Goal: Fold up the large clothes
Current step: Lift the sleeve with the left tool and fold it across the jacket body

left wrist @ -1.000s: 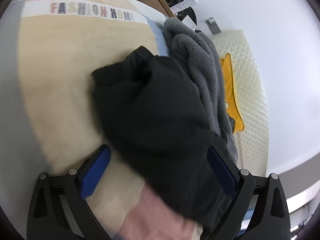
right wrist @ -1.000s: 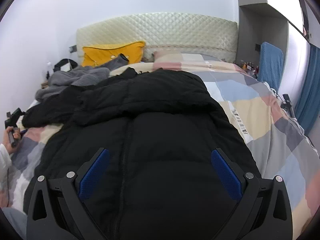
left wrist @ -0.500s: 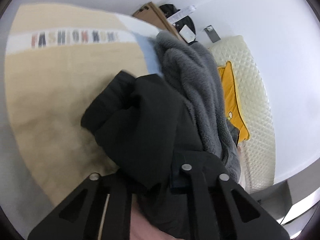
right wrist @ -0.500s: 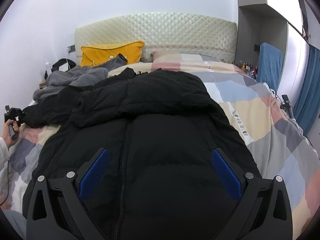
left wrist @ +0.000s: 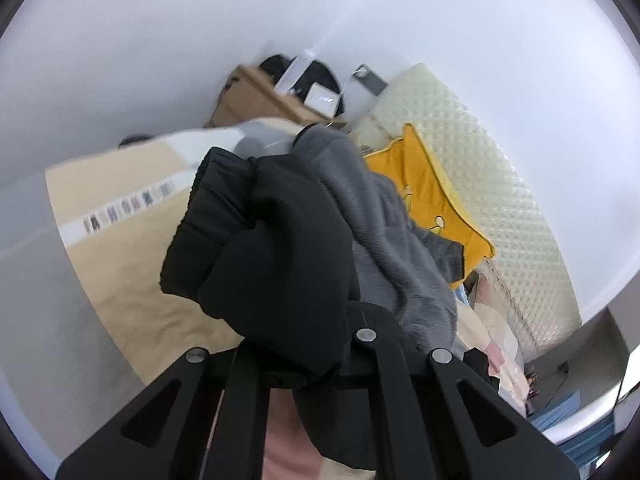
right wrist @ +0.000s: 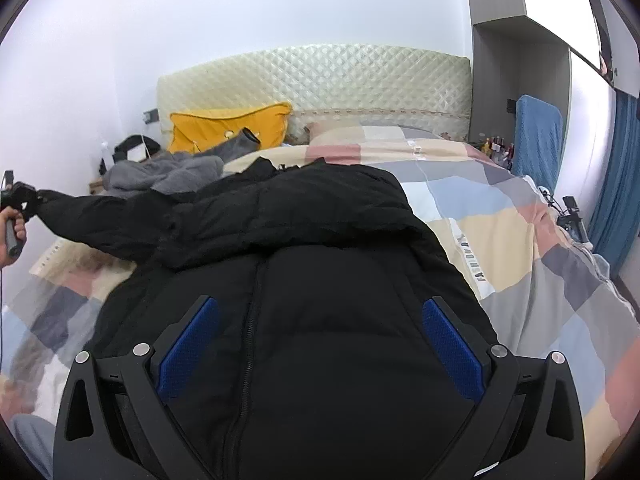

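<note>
With my left gripper [left wrist: 304,372] clamped on the sleeve [left wrist: 264,236] and holding it off the bed [right wrist: 516,236], my right gripper [right wrist: 316,344] hovers spread wide above the jacket [right wrist: 320,280], which lies unfolded ahead; no fold is finished, I judge.

Blurred lettering on quilt [left wrist: 120,210]

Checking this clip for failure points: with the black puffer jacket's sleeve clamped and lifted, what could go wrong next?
1. The left gripper pinches only the bulky black sleeve; the padded fabric might slip out.
2. The sleeve hangs beside the grey fleece garment, which could snag and drag along.
3. The right gripper is open above the black puffer jacket, so its body may shift.
</note>
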A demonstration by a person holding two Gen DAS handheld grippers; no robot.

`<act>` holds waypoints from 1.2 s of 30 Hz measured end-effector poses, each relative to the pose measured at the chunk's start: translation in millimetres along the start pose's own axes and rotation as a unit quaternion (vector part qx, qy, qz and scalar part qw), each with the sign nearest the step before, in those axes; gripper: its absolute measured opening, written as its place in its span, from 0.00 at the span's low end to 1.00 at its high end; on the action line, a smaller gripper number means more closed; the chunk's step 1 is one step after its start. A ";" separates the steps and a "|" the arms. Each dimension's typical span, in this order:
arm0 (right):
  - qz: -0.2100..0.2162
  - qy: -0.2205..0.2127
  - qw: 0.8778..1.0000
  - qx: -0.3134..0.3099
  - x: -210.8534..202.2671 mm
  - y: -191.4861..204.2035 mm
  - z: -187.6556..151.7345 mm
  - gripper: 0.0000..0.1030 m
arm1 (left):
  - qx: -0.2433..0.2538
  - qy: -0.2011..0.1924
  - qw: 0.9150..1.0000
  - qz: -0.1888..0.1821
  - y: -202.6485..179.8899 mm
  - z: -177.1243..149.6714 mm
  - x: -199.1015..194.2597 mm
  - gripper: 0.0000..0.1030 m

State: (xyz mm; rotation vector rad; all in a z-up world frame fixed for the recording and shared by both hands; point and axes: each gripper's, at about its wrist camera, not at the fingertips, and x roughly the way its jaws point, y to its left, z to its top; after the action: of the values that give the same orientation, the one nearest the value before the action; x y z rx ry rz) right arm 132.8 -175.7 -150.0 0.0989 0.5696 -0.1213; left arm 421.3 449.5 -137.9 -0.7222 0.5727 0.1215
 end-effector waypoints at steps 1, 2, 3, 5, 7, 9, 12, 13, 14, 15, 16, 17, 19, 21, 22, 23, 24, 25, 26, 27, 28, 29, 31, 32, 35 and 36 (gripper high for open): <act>0.005 -0.002 1.000 0.000 -2.7 -0.7 0.5 0.99 | 0.008 -0.002 1.000 0.000 -9.2 1.2 -4.7 0.05; 0.008 -0.004 1.000 -0.001 -4.8 -1.3 1.4 0.99 | 0.022 -0.004 1.000 0.000 -23.8 2.1 -13.1 0.05; 0.013 -0.005 1.000 -0.002 -7.1 -2.2 2.3 0.99 | 0.033 -0.005 0.999 0.002 -35.0 3.3 -17.1 0.05; 0.023 -0.007 1.000 -0.003 -11.5 -4.0 3.7 0.99 | 0.051 -0.008 0.999 0.003 -56.2 3.6 -27.0 0.05; 0.031 -0.010 0.999 -0.008 -15.5 -6.2 5.5 0.99 | 0.071 -0.014 0.997 0.003 -78.1 1.2 -40.0 0.05; 0.036 -0.014 0.999 -0.013 -18.2 -8.2 6.5 0.99 | 0.100 -0.018 0.995 0.007 -103.2 -6.8 -50.6 0.05; 0.041 -0.018 0.999 -0.023 -20.1 -17.0 8.8 0.99 | 0.139 -0.021 0.990 0.009 -136.9 -22.7 -63.4 0.05; 0.040 -0.019 0.999 -0.026 -20.9 -20.2 9.4 0.99 | 0.143 -0.022 0.989 0.007 -146.0 -27.3 -67.3 0.05; 0.039 -0.020 0.999 -0.029 -21.0 -23.8 10.3 0.99 | 0.145 -0.024 0.989 0.002 -154.7 -31.6 -71.9 0.05; 0.038 -0.023 0.999 -0.029 -22.2 -29.5 12.3 0.99 | 0.147 -0.025 0.989 -0.006 -166.2 -36.3 -76.9 0.05; 0.039 -0.026 0.999 -0.027 -23.8 -33.4 13.1 0.99 | 0.152 -0.027 0.988 -0.013 -176.5 -39.7 -81.2 0.05; 0.041 -0.027 0.998 -0.025 -25.9 -38.4 14.2 0.99 | 0.160 -0.028 0.986 -0.020 -187.7 -43.7 -85.5 0.05; 0.047 -0.033 0.998 -0.018 -31.3 -48.6 14.7 0.99 | 0.187 -0.033 0.981 -0.030 -214.9 -53.1 -94.5 0.05; 0.053 -0.038 0.998 -0.009 -36.1 -59.8 15.4 1.00 | 0.213 -0.036 0.976 -0.036 -242.0 -61.9 -101.4 0.05; 0.055 -0.040 0.998 -0.005 -38.3 -64.1 16.0 1.00 | 0.219 -0.035 0.974 -0.039 -252.6 -66.2 -103.9 0.05; 0.056 -0.044 0.997 -0.002 -40.8 -69.1 17.1 1.00 | 0.225 -0.033 0.973 -0.042 -263.8 -70.0 -105.8 0.05; 0.057 -0.047 0.997 -0.001 -42.1 -71.9 17.9 1.00 | 0.233 -0.032 0.971 -0.044 -278.6 -75.8 -107.7 0.05; 0.057 -0.049 0.997 0.000 -43.1 -75.7 19.1 1.00 | 0.240 -0.030 0.969 -0.045 -288.9 -81.0 -109.2 0.05; 0.057 -0.050 0.997 0.001 -43.4 -79.5 20.3 1.00 | 0.248 -0.029 0.967 -0.046 -303.4 -88.0 -109.7 0.05; 0.057 -0.051 0.997 0.000 -43.2 -83.1 21.4 1.00 | 0.252 -0.028 0.966 -0.047 -314.2 -93.3 -109.9 0.05; 0.055 -0.052 0.997 -0.004 -43.4 -87.2 22.4 1.00 | 0.256 -0.026 0.965 -0.050 -323.3 -98.4 -109.0 0.05; 0.049 -0.052 0.997 -0.011 -43.1 -91.4 23.4 1.00 | 0.261 -0.025 0.963 -0.055 -337.0 -107.8 -107.6 0.05; 0.038 -0.055 0.997 -0.024 -41.9 -100.8 24.7 1.00 | 0.273 -0.024 0.960 -0.065 -358.6 -126.0 -106.1 0.05; 0.032 -0.055 0.998 -0.026 -40.8 -105.8 25.2 1.00 | 0.277 -0.022 0.958 -0.070 -365.5 -133.0 -104.1 0.05; 0.032 -0.058 0.998 -0.014 -38.7 -121.5 25.2 1.00 | 0.298 -0.010 0.951 -0.084 -397.7 -167.6 -93.5 0.05; 0.034 -0.058 0.998 -0.006 -35.9 -126.0 24.4 1.00 | 0.307 -0.003 0.948 -0.088 -412.3 -185.8 -89.4 0.05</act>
State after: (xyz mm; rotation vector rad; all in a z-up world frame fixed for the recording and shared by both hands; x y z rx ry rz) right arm 97.9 -300.2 -117.6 0.0987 0.4501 -0.0575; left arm 384.6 26.2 40.8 -0.1620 0.4998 -0.2162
